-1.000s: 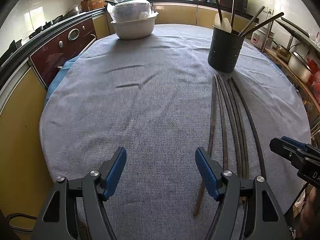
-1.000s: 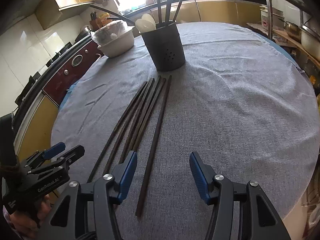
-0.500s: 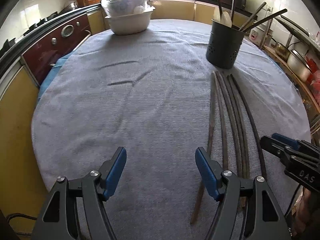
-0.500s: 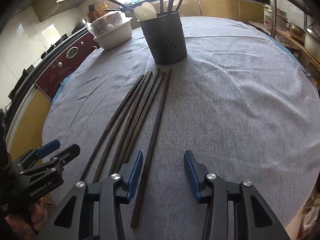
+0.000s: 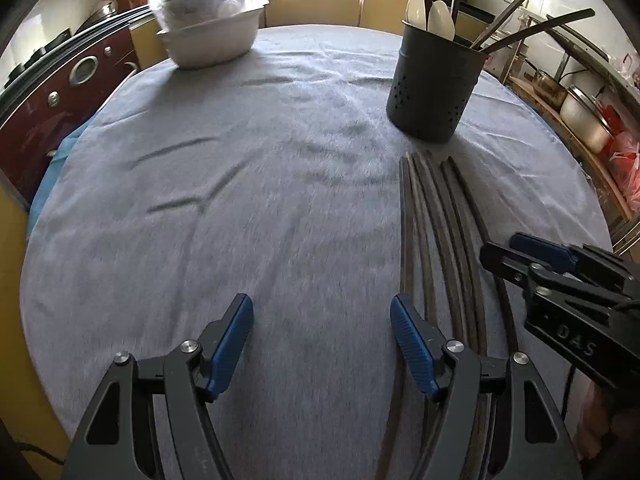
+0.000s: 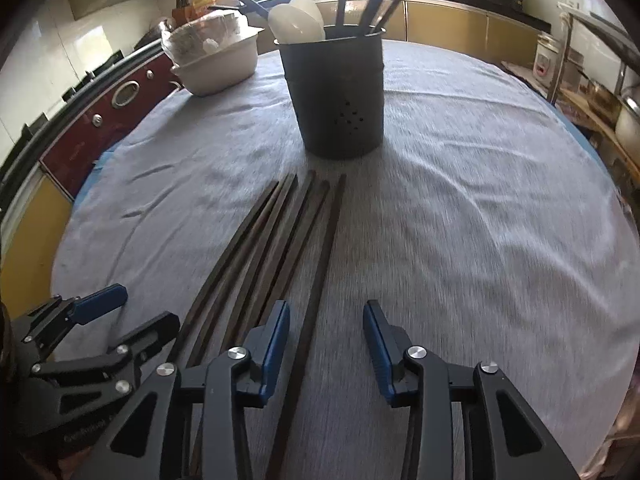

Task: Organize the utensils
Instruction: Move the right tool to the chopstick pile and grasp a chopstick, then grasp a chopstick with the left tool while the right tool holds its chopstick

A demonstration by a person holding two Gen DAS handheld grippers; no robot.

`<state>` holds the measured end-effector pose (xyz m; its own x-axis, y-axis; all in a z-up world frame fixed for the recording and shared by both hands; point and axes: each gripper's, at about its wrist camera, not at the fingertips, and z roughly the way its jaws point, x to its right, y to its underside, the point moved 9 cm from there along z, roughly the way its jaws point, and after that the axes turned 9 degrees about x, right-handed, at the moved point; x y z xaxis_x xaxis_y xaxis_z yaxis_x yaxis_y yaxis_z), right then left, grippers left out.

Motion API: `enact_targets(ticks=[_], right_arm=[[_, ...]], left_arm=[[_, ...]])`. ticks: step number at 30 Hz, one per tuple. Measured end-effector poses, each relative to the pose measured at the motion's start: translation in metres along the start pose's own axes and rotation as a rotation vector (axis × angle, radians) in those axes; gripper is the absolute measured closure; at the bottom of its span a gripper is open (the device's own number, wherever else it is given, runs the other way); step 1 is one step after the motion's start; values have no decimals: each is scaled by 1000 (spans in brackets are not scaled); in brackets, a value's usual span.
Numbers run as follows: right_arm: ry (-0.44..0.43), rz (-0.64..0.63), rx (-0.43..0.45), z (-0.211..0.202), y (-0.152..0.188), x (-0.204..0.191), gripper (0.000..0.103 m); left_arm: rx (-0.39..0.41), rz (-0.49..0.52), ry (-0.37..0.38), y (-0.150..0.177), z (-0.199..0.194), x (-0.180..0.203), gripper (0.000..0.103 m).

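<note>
Round table under a grey cloth (image 5: 248, 184), creased on its left half. The chopsticks (image 6: 276, 240) lay flat on the cloth in a loose bundle, five or six dark sticks side by side, far ends fanned just short of the utensil holder (image 6: 340, 100). The holder, a dark perforated cylinder, stood upright beyond them; white spoons (image 6: 296, 24) and several dark sticks leaned out of its top.

Right gripper (image 6: 326, 336) hung low over the near ends of the sticks, its blue-padded jaws parted to a medium gap and holding nothing. The outermost right-hand chopstick (image 6: 320, 288) ran into that gap nearer the left pad; whether the pad touched it could not be told. The other sticks passed to the left of the jaws and under the gripper body.

Left gripper (image 5: 322, 340) sat over bare cloth, jaws spread wide, empty. The bundle ran just beside and under its right finger (image 5: 412, 344). The two grippers were near each other, the bundle between them; each showed at the edge of the other's view.

Surroundings: a white bowl (image 5: 212, 40), with wrapped contents, at the far left of the table, well apart from the holder. A dark red appliance with a round dial (image 5: 84, 70) beside the table on the left. Shelves with metal pots (image 5: 584, 116) on the right. Yellow cabinets along the back wall.
</note>
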<state>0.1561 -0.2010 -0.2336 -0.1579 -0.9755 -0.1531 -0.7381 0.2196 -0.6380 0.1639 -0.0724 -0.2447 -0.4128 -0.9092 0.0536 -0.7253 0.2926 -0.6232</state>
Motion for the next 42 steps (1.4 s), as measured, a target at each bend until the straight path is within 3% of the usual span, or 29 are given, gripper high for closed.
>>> enact_targets(ticks=[5, 10, 14, 17, 22, 29, 34, 42], right_arm=[[48, -26, -21, 18, -20, 6, 69], [90, -30, -33, 33, -39, 16, 69], [95, -10, -25, 34, -43, 27, 86], [88, 17, -24, 31, -39, 35, 91], [85, 34, -31, 25, -32, 46, 91], [71, 90, -70, 17, -24, 54, 92], [70, 114, -103, 22, -28, 58, 91], [82, 121, -100, 25, -29, 58, 90]], left_arm=[[-12, 18, 17, -19, 15, 7, 31], [-9, -28, 57, -42, 21, 10, 31], [5, -40, 100, -60, 22, 17, 31], [-22, -4, 90, -63, 36, 24, 31], [-49, -21, 109, -66, 51, 24, 31], [-32, 93, 79, -74, 60, 33, 31], [-53, 143, 41, -74, 61, 26, 38], [-87, 103, 66, -74, 59, 17, 39]])
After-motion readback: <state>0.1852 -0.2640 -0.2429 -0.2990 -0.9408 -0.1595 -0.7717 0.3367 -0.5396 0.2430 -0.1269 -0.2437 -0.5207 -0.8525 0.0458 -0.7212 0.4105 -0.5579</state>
